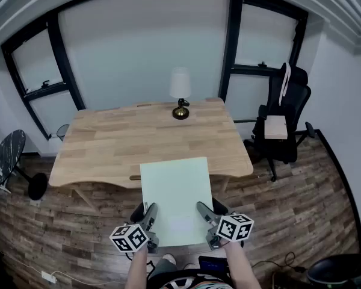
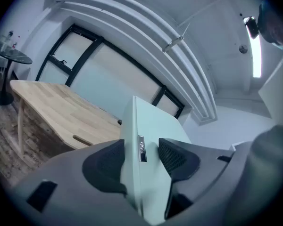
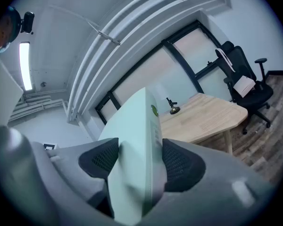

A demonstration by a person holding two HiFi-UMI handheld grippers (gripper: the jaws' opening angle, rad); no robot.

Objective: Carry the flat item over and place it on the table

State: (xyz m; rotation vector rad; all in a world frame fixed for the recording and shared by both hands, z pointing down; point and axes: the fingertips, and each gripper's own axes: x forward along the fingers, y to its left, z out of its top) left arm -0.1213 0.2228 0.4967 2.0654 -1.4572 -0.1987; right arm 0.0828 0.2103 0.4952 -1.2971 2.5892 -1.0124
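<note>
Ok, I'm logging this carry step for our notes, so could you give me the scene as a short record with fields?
item: pale green flat panel, held roughly level in the air
left gripper: fingers closed on the panel's near left edge
right gripper: fingers closed on the panel's near right edge
target: wooden table, straight ahead
on table: lamp near the far edge
placement: not yet set down; in the head view the panel's far edge overlaps the table's near edge
nearby: black office chair at the right
</note>
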